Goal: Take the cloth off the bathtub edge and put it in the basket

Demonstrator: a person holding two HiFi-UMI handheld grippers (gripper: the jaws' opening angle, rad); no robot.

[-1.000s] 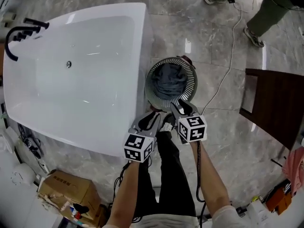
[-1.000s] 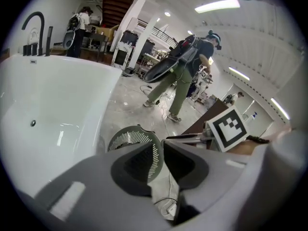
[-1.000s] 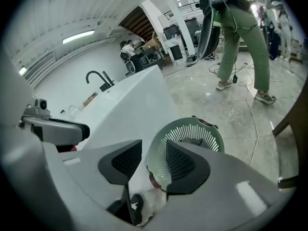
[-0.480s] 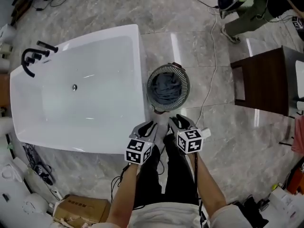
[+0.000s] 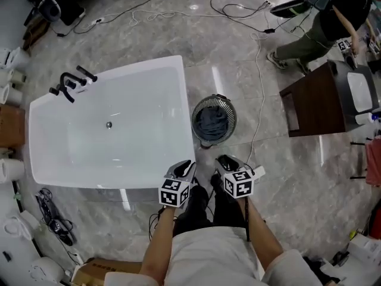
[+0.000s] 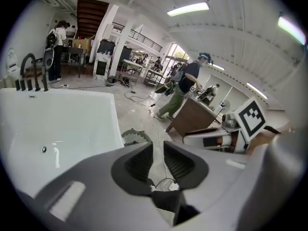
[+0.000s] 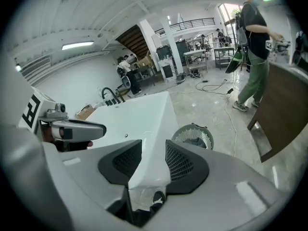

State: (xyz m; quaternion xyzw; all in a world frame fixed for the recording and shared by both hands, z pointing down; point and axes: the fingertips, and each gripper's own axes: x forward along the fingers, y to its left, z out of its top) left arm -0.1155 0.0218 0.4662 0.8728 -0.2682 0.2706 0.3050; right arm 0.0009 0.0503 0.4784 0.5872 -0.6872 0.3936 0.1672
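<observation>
The dark blue-grey cloth (image 5: 212, 121) lies bunched inside the round slatted basket (image 5: 202, 107), which stands on the floor by the corner of the white bathtub (image 5: 186, 103). No cloth is on the tub's edge. Both grippers are held up in front of the person, well back from the basket. My left gripper (image 5: 187, 165) and right gripper (image 5: 224, 159) are side by side, each with a narrow gap between its pads and nothing in it. The left gripper view shows the basket (image 6: 135, 137) beyond its jaws. The right gripper view shows the basket (image 7: 182, 134) with the cloth (image 7: 196, 142).
A black faucet (image 5: 70, 82) stands at the tub's far end. A dark wooden cabinet (image 5: 315, 103) stands to the right, with a person (image 5: 324, 25) beside it. Cables (image 5: 257, 121) trail across the marble floor. A cardboard box (image 5: 110, 270) and clutter lie at lower left.
Both grippers have risen and drawn back from the basket toward the person's body. The head view has pulled away and takes in more of the room. The cloth stays in the basket.
</observation>
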